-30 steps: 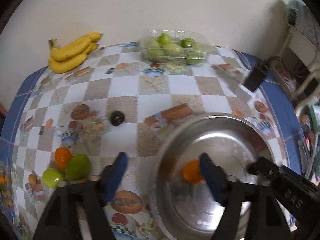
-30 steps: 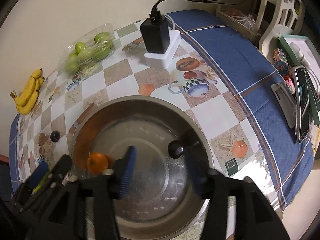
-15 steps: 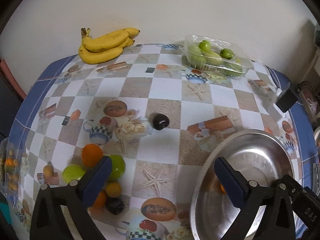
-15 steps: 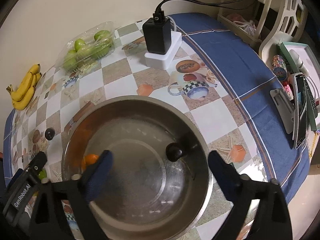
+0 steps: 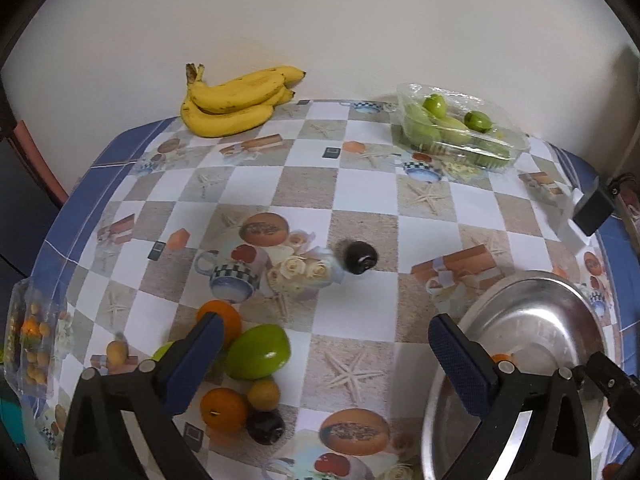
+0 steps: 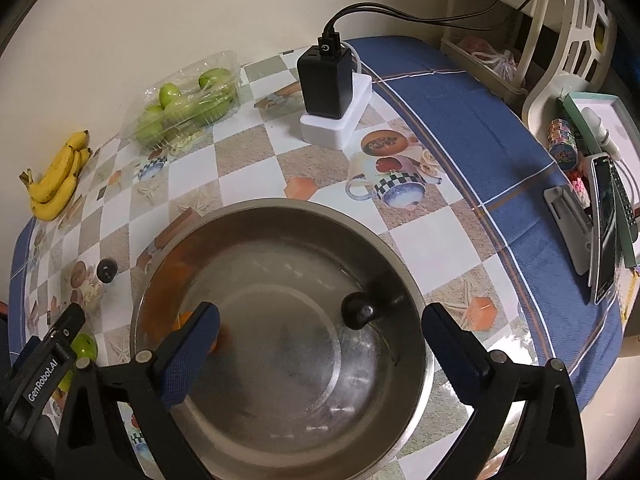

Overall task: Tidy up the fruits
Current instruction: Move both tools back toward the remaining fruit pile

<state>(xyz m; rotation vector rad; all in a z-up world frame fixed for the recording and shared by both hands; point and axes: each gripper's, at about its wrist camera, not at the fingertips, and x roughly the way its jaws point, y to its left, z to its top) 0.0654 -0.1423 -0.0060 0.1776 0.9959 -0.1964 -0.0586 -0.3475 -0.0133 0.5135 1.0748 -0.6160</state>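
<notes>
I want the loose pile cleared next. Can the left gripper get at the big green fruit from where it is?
Probably yes: the left gripper is open and empty, and the big green fruit lies uncovered just beside its left finger, though oranges crowd it.

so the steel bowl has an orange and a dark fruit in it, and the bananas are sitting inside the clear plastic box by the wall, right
Not quite. The bananas lie bare on the tablecloth by the wall; the clear plastic box beside them holds green fruit, as the left wrist view shows. The steel bowl does hold an orange and a dark fruit.
</notes>
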